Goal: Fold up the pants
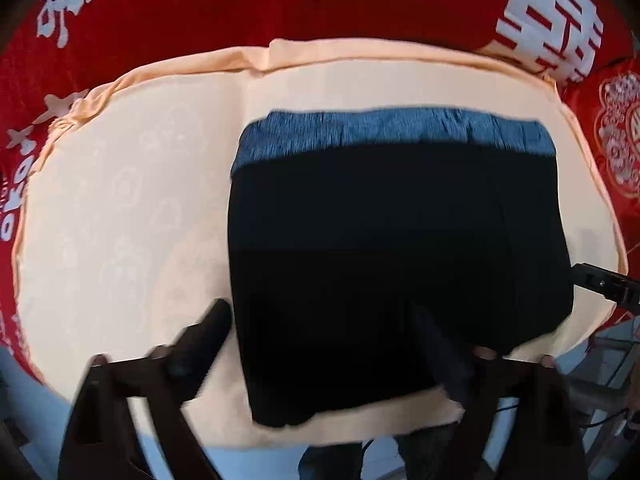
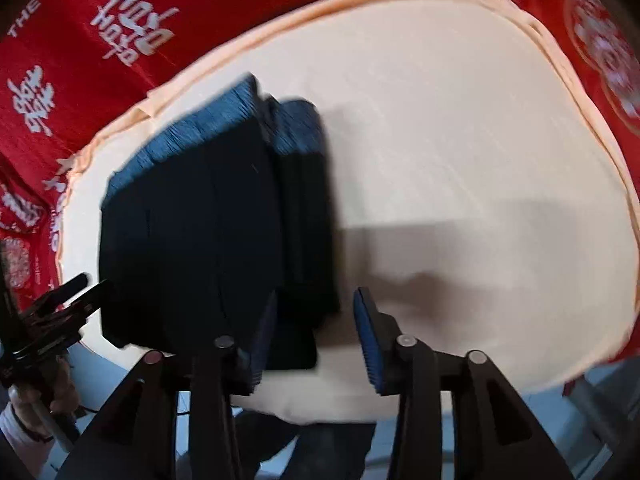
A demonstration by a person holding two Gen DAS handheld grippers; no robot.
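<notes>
Risk assessment: the pants [image 1: 396, 248] lie as a compact folded block on the cream pad [image 1: 120, 208], toward its near edge, with a corner of the stack close to the pad's rim. In my judgement the main hazard is a snag: the left tongs [image 1: 324, 332] stand spread with one finger beside the stack's left edge and the other over the dark cloth, so a careless lift could drag the top layer and undo the fold. The right tongs [image 2: 316, 336] are likewise spread, pinching nothing, with the left finger at the stack's near corner; a sideways brush there could slide the layers, which in the right wrist view already sit slightly offset.

Materials: the pants are a matte black soft fabric with a ribbed blue waistband [image 1: 392, 132] at the far edge. The folded shape is roughly rectangular with rounded corners. The pad is smooth with a faint tonal pattern and a piped peach border. A red cloth [image 1: 180, 12] with white embroidered characters lies around it
</notes>
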